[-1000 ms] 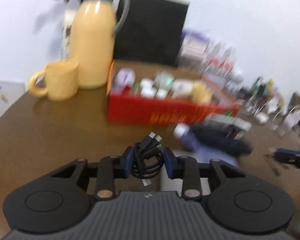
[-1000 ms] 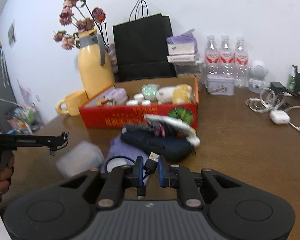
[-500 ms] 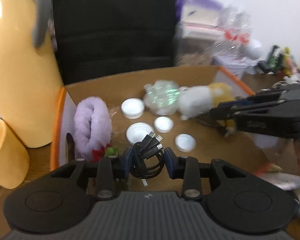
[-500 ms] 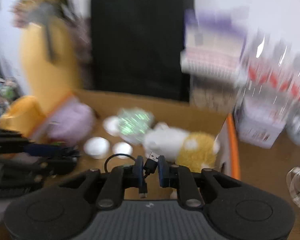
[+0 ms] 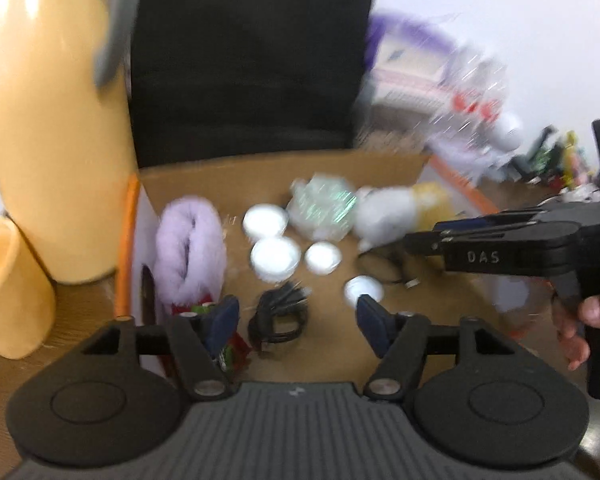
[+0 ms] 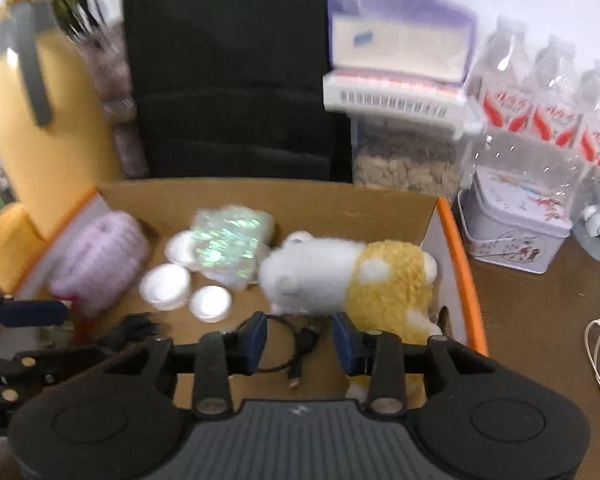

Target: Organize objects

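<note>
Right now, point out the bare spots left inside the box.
In the box, bare floor lies along the back wall behind the iridescent bundle, and a small patch sits between the bundled black cable and the loose USB cable. The middle is crowded: white lids, plush toy, purple fluffy item.

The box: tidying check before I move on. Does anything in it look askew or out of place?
Nothing stands out. Both cables lie on the floor of the box: the coiled bundle below the open left tongs, the loose USB cable between the open right tongs, beside the plush toy.
</note>
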The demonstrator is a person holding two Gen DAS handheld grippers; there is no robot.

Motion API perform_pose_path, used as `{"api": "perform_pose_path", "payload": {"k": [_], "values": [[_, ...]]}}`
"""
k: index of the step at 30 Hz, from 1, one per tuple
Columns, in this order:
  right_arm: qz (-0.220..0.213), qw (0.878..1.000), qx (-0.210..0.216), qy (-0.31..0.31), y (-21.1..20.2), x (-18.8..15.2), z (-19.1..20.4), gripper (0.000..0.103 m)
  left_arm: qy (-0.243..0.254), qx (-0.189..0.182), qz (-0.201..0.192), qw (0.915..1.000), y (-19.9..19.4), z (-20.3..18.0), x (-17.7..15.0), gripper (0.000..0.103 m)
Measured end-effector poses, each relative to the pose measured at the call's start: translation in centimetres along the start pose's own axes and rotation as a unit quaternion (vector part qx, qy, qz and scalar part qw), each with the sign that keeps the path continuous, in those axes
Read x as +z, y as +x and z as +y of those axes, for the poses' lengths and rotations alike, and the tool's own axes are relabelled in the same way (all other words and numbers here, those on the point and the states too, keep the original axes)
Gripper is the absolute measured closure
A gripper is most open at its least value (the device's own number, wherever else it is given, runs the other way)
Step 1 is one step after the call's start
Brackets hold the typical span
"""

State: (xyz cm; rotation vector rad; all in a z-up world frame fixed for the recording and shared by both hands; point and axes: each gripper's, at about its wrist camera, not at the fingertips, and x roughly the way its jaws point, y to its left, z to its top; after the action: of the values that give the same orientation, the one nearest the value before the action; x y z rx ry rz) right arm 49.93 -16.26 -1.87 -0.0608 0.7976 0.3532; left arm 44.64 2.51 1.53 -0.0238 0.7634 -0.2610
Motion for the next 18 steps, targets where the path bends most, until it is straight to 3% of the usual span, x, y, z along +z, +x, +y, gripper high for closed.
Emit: {"api": "perform_pose_path", "payload": {"k": [1, 3, 5, 7, 8, 10, 11, 13, 16, 18], "values": [[-0.013, 1.000, 0.003, -0.004, -1.3, 0.0, 0.2, 0.064, 0.010, 0.005, -0.017, 0.9998, -1.9, -0.5, -0.3, 0.024], [-0.047, 0.999, 0.011, -0.005, -5.0, -0.8, 0.6, 0.048, 0.025, 0.020, -0.049, 0.9983, -5.2, -1.4, -1.6, 0.020], [-0.072, 0.997, 0.027, 0.004, -8.5, -2.4, 0.8, 0.047, 0.031, 0.019, -0.075, 0.9965, -8.8, -2.4, -4.0, 0.019], [-0.101, 0.994, 0.051, 0.010, -13.5, -6.7, 1.2, 0.047, 0.018, 0.006, -0.090, 0.9958, -12.0, -3.3, -7.0, 0.015], [-0.101, 0.994, 0.051, 0.010, -13.5, -6.7, 1.2, 0.046, 0.012, 0.000, -0.095, 0.9954, -13.1, -3.8, -8.4, 0.014], [-0.121, 0.990, 0.067, 0.020, -18.0, -12.5, 1.6, 0.044, 0.008, -0.007, -0.108, 0.9941, -15.8, -5.0, -12.1, 0.011], [-0.121, 0.990, 0.067, 0.020, -18.0, -12.5, 1.6, 0.041, 0.009, -0.003, -0.115, 0.9934, -16.9, -5.6, -13.9, 0.007], [-0.132, 0.989, 0.063, 0.008, -20.2, -16.9, 2.3, 0.032, 0.019, 0.016, -0.130, 0.9911, -18.4, -7.1, -17.6, 0.003], [-0.118, 0.992, 0.050, 0.004, -21.9, -22.1, 2.9, 0.030, 0.051, 0.043, -0.098, 0.9929, -18.7, -9.0, -21.3, 0.003], [-0.097, 0.994, 0.045, 0.027, -22.8, -24.8, 2.8, 0.030, 0.041, 0.059, -0.084, 0.9939, -19.4, -9.6, -22.8, 0.004]]}}
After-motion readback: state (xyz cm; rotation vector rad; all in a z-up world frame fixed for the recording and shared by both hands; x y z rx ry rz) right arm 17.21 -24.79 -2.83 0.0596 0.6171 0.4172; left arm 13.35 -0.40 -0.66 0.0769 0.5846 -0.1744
